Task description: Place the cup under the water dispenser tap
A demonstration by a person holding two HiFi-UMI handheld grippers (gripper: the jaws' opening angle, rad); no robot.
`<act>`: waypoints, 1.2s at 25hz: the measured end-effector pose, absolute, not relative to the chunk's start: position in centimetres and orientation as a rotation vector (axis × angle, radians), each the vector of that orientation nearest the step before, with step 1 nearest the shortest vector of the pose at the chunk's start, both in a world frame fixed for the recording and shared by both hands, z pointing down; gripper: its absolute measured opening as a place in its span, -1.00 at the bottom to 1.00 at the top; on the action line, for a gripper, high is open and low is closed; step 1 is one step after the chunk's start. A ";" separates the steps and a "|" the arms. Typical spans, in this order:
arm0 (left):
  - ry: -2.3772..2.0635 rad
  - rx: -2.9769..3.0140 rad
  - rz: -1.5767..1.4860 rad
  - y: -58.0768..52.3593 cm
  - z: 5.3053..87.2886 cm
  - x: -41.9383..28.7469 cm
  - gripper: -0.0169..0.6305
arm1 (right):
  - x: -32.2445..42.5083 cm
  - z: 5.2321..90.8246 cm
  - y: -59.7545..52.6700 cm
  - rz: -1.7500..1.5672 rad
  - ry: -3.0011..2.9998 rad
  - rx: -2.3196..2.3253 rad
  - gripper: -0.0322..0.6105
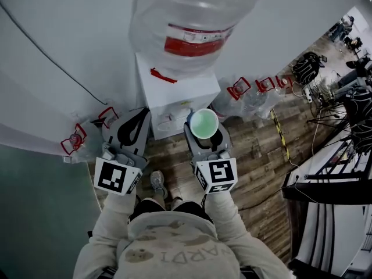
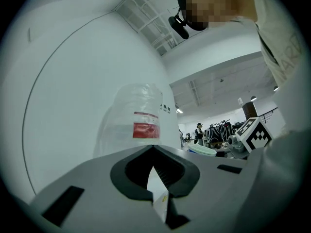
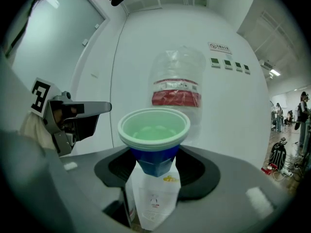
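Two grippers show in the head view, side by side in front of the water dispenser (image 1: 174, 95), which stands against the wall (image 1: 70, 51) with its bottle (image 1: 197, 16) on top. Our right gripper (image 1: 204, 135) pinches the cup (image 1: 204, 122) upright, mouth up. The cup sits just before the dispenser's front, toward its right side. Our left gripper (image 1: 132, 121) is beside it on the left and carries nothing. We cannot pick out the tap with any certainty from up here.

Left gripper view: the jaws are pressed together at the tips with nothing between them. Only the white dispenser front shows through the hollow of the pads, and the bottle rises beyond. The cup's rim peeps in at the right.

Right gripper view: the jaws clamp the cup's blue lower body, with its pale green rim standing above them and its long axis vertical. The dispenser's front lies straight ahead of and below the cup, seen through the gap under it. We judge that the right hand alone does the placing: the cup must go forward and down, kept upright, once we have found the tap
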State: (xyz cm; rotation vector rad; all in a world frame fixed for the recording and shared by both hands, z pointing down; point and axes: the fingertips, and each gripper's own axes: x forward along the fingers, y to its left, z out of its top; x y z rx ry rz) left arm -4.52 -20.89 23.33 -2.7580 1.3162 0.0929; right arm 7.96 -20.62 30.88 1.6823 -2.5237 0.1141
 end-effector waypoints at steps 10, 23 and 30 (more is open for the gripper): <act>1.352 -2.839 0.028 -23.7 29.0 -5.5 -0.93 | 7.4 38.8 -23.5 0.213 -2.466 1.669 -0.08; 1.395 -2.914 -0.034 -24.8 37.9 -6.7 -0.93 | 7.3 52.9 -24.7 0.401 -2.379 1.662 -0.09; 1.389 -2.935 -0.080 -24.5 42.2 -6.6 -0.93 | 7.4 60.2 -24.8 0.473 -2.328 1.637 -0.09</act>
